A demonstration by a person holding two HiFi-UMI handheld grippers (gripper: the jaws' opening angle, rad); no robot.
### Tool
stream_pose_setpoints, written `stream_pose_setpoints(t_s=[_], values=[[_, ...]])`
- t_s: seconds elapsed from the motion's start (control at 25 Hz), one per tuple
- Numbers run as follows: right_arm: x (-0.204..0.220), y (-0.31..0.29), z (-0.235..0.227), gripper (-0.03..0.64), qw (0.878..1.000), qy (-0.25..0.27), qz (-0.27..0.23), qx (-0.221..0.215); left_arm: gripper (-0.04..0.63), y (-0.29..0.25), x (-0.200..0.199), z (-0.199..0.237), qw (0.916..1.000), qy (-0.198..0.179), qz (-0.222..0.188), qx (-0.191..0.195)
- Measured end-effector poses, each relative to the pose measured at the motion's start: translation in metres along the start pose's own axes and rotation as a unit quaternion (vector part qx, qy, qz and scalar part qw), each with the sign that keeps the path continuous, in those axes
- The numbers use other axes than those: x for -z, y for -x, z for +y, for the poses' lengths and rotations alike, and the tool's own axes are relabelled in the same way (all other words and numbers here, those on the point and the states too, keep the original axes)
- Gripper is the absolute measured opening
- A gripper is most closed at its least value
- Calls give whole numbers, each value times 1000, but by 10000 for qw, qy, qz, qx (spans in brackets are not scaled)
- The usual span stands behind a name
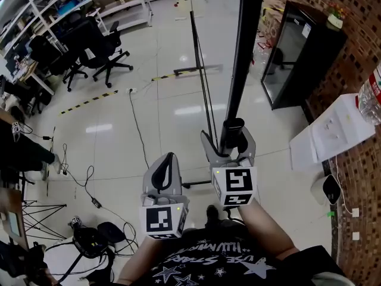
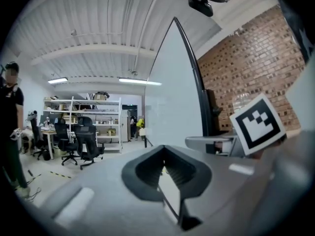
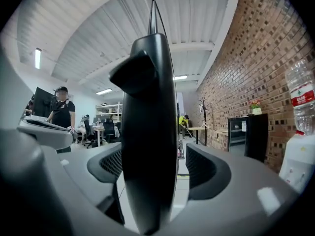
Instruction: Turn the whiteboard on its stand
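The whiteboard [image 2: 172, 97] stands edge-on in front of me; its thick black side frame [image 1: 241, 58] runs down from the top of the head view to a black knob [image 1: 233, 130]. My right gripper [image 1: 229, 140] is open, its jaws on either side of that frame by the knob. In the right gripper view the black frame [image 3: 147, 132] fills the space between the pads, with a gap showing beside the right pad [image 3: 199, 168]. My left gripper [image 1: 168, 161] hangs to the left of the frame, shut and empty [image 2: 165, 151]. The stand's foot [image 1: 190, 71] rests on the floor farther off.
A brick wall lies to the right, with a black cabinet [image 1: 297, 52] and a white water dispenser with its bottle [image 1: 370, 97]. Office chairs [image 1: 98, 55] and desks are at far left. Cables [image 1: 89, 186] and a tripod [image 1: 41, 216] lie on the floor. A person [image 2: 10, 127] stands at left.
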State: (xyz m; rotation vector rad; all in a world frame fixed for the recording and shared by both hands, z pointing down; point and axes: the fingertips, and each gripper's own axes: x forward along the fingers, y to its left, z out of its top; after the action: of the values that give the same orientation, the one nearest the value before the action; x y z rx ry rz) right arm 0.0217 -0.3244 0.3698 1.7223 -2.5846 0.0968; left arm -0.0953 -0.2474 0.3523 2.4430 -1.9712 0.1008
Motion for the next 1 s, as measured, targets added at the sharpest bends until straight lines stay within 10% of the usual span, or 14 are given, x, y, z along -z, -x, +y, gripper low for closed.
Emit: stream_pose_setpoints(t_s=[0.44,0.8,1.0], values=[[-10,-5,-6,336,9983,100,-317,486,5,-35,-3,6,9999,-40,-61,144],[-23,6,-1,89,9913,214,-640,1127,5,-73,2,22,9983,86,63,581],[-23,12,-4,86,9901,304,-688,1184,5,-89,2,24,9967,129,91,802]])
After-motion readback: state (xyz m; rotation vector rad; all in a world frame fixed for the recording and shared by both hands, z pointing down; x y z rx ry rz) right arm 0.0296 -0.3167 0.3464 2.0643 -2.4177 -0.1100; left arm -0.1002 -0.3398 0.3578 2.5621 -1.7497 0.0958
